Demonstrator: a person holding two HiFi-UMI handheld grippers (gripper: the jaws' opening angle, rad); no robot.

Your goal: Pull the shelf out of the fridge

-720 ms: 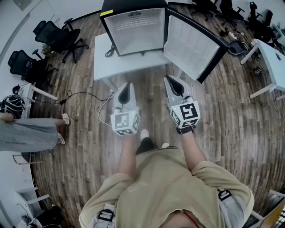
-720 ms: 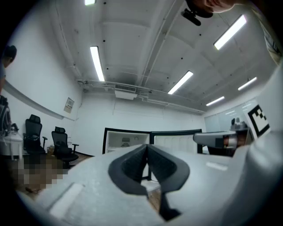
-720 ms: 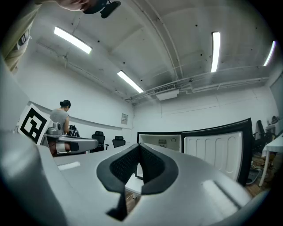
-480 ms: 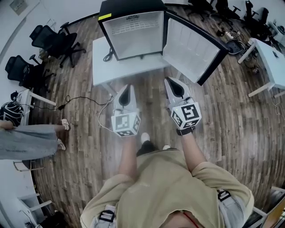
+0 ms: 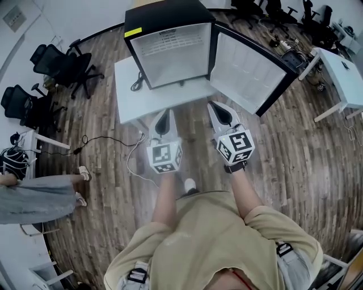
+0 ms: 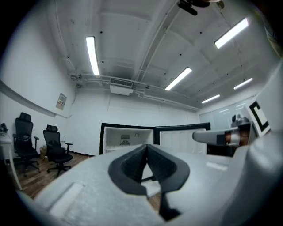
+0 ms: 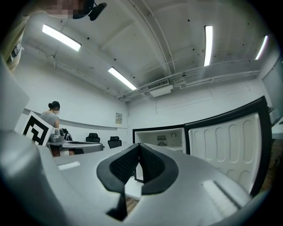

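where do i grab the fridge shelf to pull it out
Take the shelf by the middle of its front edge, coming straight in through the open front of the fridge. It looks like a flat wire rack lying level, so only that edge faces out. The door stands swung clear to the right. Finer detail is too small to tell.

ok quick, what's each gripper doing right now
left gripper: closed, holding nothing
right gripper: closed, holding nothing
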